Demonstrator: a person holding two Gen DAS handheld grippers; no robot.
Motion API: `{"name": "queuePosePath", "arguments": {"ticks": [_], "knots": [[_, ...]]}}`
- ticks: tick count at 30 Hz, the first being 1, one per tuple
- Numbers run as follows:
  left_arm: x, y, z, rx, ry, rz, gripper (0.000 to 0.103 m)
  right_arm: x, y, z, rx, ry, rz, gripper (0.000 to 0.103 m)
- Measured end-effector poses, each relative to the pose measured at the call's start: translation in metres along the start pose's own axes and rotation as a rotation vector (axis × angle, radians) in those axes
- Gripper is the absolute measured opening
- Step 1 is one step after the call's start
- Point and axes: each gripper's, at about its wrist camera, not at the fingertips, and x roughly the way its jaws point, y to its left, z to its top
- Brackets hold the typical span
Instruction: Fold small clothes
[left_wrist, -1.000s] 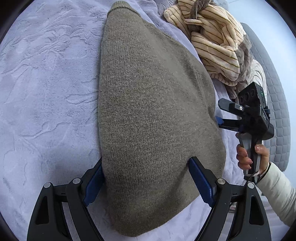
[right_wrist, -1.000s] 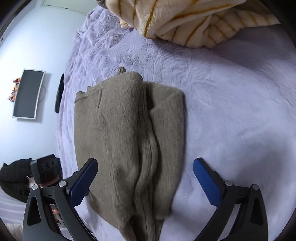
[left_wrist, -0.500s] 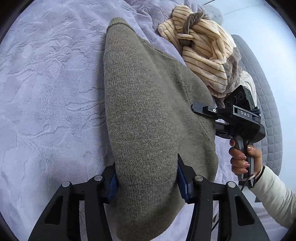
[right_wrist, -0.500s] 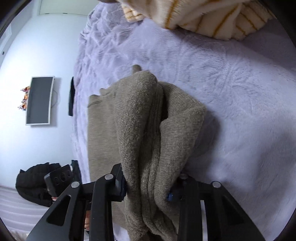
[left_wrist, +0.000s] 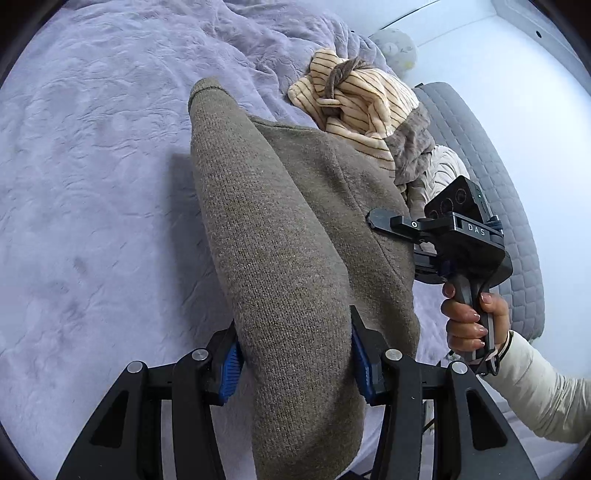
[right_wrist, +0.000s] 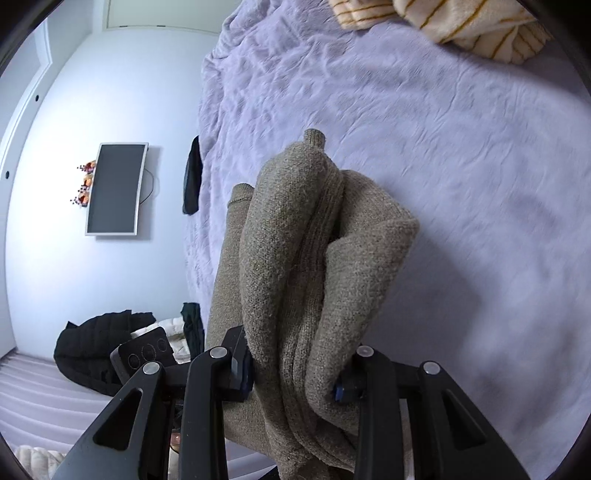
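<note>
Left wrist view showed a thick olive-brown knitted sweater (left_wrist: 280, 236), bunched lengthwise, lifted over the lilac bedspread (left_wrist: 92, 184); the left gripper (left_wrist: 295, 354) and right gripper (right_wrist: 295, 373) had just closed, each pinching its near hem.
</note>
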Motion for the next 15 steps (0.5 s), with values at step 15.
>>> {"name": "queuePosePath", "arguments": {"ticks": [15], "knots": [[-0.037,0.071,-0.1,-0.086,0.094,0.271,0.063,0.094,0.003,-0.092,-0.148,0.079,-0.42,0.06]]}}
